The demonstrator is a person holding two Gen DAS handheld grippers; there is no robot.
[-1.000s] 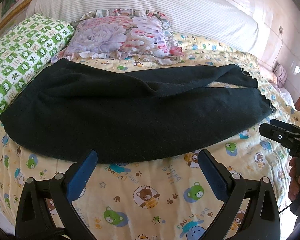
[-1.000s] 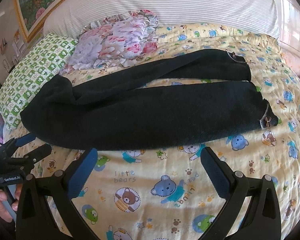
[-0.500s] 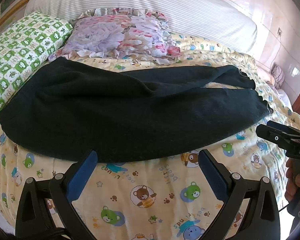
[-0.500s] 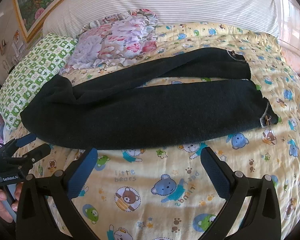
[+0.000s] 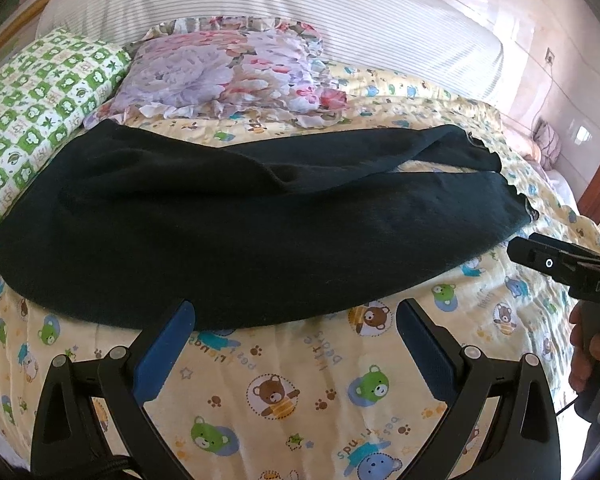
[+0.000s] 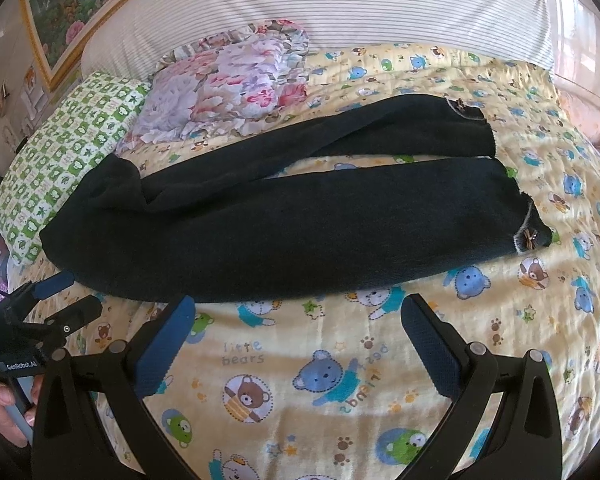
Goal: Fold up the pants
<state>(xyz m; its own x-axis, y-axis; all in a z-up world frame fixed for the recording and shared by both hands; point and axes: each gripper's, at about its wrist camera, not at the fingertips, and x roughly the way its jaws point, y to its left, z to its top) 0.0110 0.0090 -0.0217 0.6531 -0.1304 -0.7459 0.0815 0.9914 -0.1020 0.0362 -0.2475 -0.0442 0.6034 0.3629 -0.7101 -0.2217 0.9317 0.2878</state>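
Note:
Black pants (image 5: 236, 224) lie spread across the yellow bear-print bedspread (image 5: 300, 380), waist at the left, two legs running right. In the right wrist view the pants (image 6: 300, 224) show both cuffs at the right, the near one with a small bow. My left gripper (image 5: 296, 344) is open and empty, just short of the pants' near edge. My right gripper (image 6: 298, 336) is open and empty, also just short of the near edge. The right gripper shows at the right of the left wrist view (image 5: 556, 264). The left gripper shows at the left of the right wrist view (image 6: 56, 304).
A floral pillow (image 5: 228, 68) and a green checked pillow (image 5: 40, 100) lie behind the pants at the head of the bed. A striped headboard (image 5: 300, 8) stands behind them. The bed's near edge falls away at the lower left.
Both grippers have moved slightly closer to the pants' near edge. The pants have not moved.

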